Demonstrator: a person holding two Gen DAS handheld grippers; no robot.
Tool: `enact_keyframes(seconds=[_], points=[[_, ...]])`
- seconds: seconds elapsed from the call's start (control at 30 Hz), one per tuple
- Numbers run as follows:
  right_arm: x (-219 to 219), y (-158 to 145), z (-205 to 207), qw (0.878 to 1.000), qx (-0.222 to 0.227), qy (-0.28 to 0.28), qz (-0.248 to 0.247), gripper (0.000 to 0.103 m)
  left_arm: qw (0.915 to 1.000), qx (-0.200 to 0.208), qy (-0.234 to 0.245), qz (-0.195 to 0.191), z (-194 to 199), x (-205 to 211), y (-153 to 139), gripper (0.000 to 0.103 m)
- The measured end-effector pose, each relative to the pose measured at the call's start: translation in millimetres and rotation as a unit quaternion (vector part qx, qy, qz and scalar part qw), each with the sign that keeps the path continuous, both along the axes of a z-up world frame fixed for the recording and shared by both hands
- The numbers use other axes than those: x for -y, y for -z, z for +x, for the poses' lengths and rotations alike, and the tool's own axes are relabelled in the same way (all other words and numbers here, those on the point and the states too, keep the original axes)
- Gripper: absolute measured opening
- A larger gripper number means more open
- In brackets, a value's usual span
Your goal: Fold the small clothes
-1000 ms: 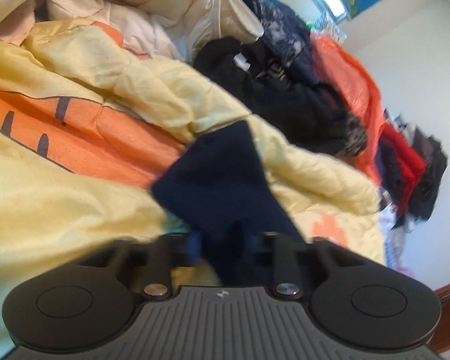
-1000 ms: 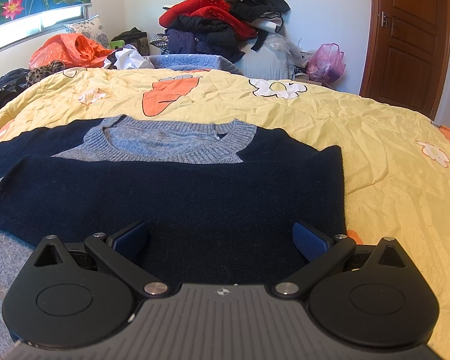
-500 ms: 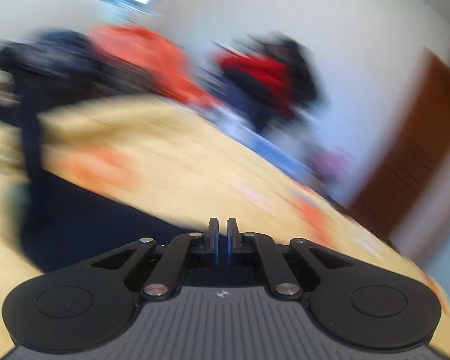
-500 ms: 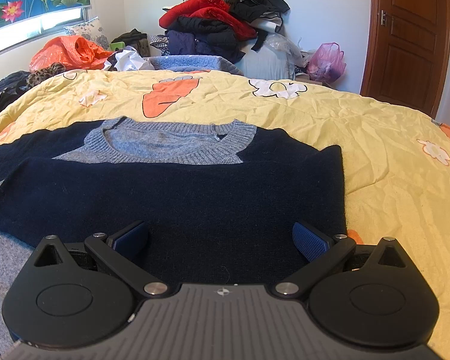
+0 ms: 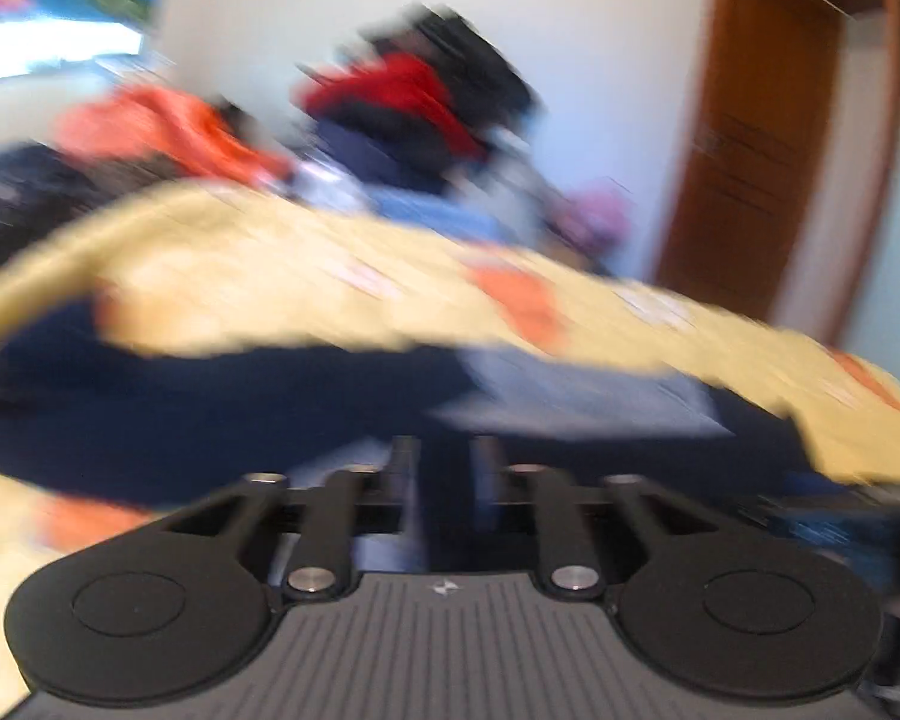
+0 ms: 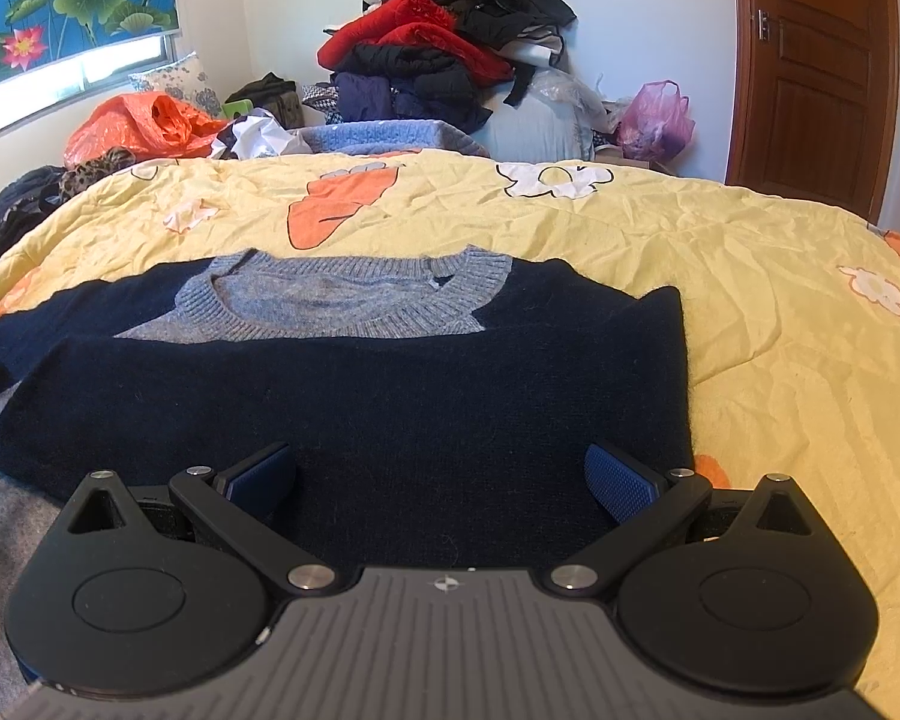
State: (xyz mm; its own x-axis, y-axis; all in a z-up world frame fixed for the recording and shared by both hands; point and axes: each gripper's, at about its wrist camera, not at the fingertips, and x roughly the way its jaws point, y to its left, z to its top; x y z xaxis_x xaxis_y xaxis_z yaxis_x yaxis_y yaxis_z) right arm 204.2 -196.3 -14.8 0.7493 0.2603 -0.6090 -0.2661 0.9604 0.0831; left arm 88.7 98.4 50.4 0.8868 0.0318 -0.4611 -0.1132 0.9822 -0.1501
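The navy blue knitted sweater with a grey ribbed collar (image 6: 342, 384) lies flat on the yellow bed quilt printed with orange carrots and white flowers (image 6: 780, 312). Its collar points toward the far side of the bed. One navy sleeve is folded straight across the chest, just below the collar. The other sleeve trails off toward the left edge of the right wrist view.

The right tool (image 6: 441, 477) hangs low over the near part of the sweater. Its two blue-padded fingers (image 6: 621, 480) stand wide apart, with nothing gripped between them.

The left wrist view is heavily blurred. The left tool (image 5: 444, 474) sits over the same sweater, seen there as a dark navy band. Its jaws have just been opening and now stand partly apart. No cloth can be made out between them.

Beyond the bed, a heap of red and black clothes (image 6: 444, 54) is piled against the white wall. An orange plastic bag (image 6: 138, 129) lies to the left below the window, and a pink plastic bag (image 6: 657, 120) rests near the brown wooden door (image 6: 810, 72).
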Motion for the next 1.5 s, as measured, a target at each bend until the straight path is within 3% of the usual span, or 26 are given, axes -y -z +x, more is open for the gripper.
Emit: enact_keyframes(seconds=[0.03,0.07,0.1,0.17,0.2,0.23,0.33,0.4,0.47,0.53,0.63,0.7,0.73,0.8,0.97,1.07,1.13,1.2,1.37,1.47,1.5], points=[[-0.2,-0.1,-0.2,1.000,0.000,0.000,0.000,0.103,0.9996,0.010,-0.027,-0.002,-3.2,-16.9,-1.7,0.088],[0.4,-0.1,-0.1,1.000,0.000,0.000,-0.001,0.103,0.9982,0.021,-0.055,-0.012,-5.8,-34.3,-3.8,0.103],[0.3,-0.1,-0.1,1.000,0.000,0.000,-0.002,0.103,0.9954,0.036,-0.082,-0.035,-9.3,-52.6,-5.6,0.103],[0.3,-0.3,-0.1,1.000,0.000,0.000,-0.003,0.103,0.9804,0.040,-0.136,-0.136,-7.6,-101.3,-6.3,0.103],[0.2,-0.2,0.0,1.000,0.000,0.000,-0.003,0.103,0.9633,0.045,-0.168,-0.205,-8.8,-126.1,-2.7,0.103],[0.1,-0.2,0.0,1.000,0.000,0.000,-0.003,0.103,0.9392,0.056,-0.198,-0.275,-10.9,-149.0,3.8,0.103],[-0.4,-0.1,-0.1,1.000,0.000,0.000,-0.005,0.103,0.8603,0.056,-0.260,-0.435,-5.4,-199.4,34.1,0.102],[-0.5,0.0,-0.1,1.000,0.000,0.000,-0.005,0.103,0.8244,0.053,-0.268,-0.496,4.6,-216.0,54.3,0.102],[-0.5,0.1,-0.1,1.000,0.000,0.000,-0.006,0.103,0.8012,0.056,-0.266,-0.533,13.0,-223.6,66.2,0.099],[-0.6,0.2,0.0,1.000,0.000,0.000,-0.007,0.103,0.7976,0.063,-0.259,-0.541,21.0,-226.8,69.4,0.098],[-0.7,0.3,0.1,1.000,0.000,-0.001,-0.006,0.103,0.7971,0.056,-0.260,-0.542,34.5,-230.8,70.7,0.085],[-0.7,0.4,0.1,1.000,0.000,-0.001,-0.007,0.103,0.8009,0.043,-0.274,-0.531,45.3,-231.8,74.2,0.054],[-0.7,0.4,0.1,1.000,0.000,-0.001,-0.007,0.103,0.8027,0.029,-0.281,-0.525,49.3,-232.8,79.0,0.032],[-0.6,0.4,0.2,1.000,0.000,-0.001,-0.007,0.103,0.8040,0.011,-0.292,-0.518,53.4,-233.8,89.9,0.017],[-0.5,0.4,0.2,1.000,0.000,-0.001,-0.007,0.103,0.8261,0.007,-0.289,-0.484,54.7,-227.4,84.0,0.007],[-0.6,0.4,0.1,1.000,0.000,-0.001,-0.007,0.103,0.8245,0.008,-0.286,-0.488,52.8,-220.7,74.4,0.007],[-0.5,0.4,0.1,1.000,0.000,-0.001,-0.007,0.103,0.8298,0.020,-0.265,-0.491,53.1,-209.5,60.7,0.007],[-0.5,0.4,0.0,1.000,0.000,-0.001,-0.006,0.103,0.8379,0.030,-0.234,-0.492,56.6,-194.2,46.0,0.007],[-0.5,0.4,0.0,1.000,0.000,-0.001,-0.006,0.103,0.8487,0.039,-0.116,-0.514,66.1,-129.7,14.4,0.006],[-0.1,0.4,0.0,1.000,0.000,-0.001,-0.006,0.103,0.8509,0.021,-0.037,-0.524,61.0,-74.5,8.7,0.006],[0.0,0.5,0.1,1.000,0.000,-0.001,-0.005,0.103,0.8563,0.010,-0.010,-0.516,56.8,-56.0,10.0,0.006]])
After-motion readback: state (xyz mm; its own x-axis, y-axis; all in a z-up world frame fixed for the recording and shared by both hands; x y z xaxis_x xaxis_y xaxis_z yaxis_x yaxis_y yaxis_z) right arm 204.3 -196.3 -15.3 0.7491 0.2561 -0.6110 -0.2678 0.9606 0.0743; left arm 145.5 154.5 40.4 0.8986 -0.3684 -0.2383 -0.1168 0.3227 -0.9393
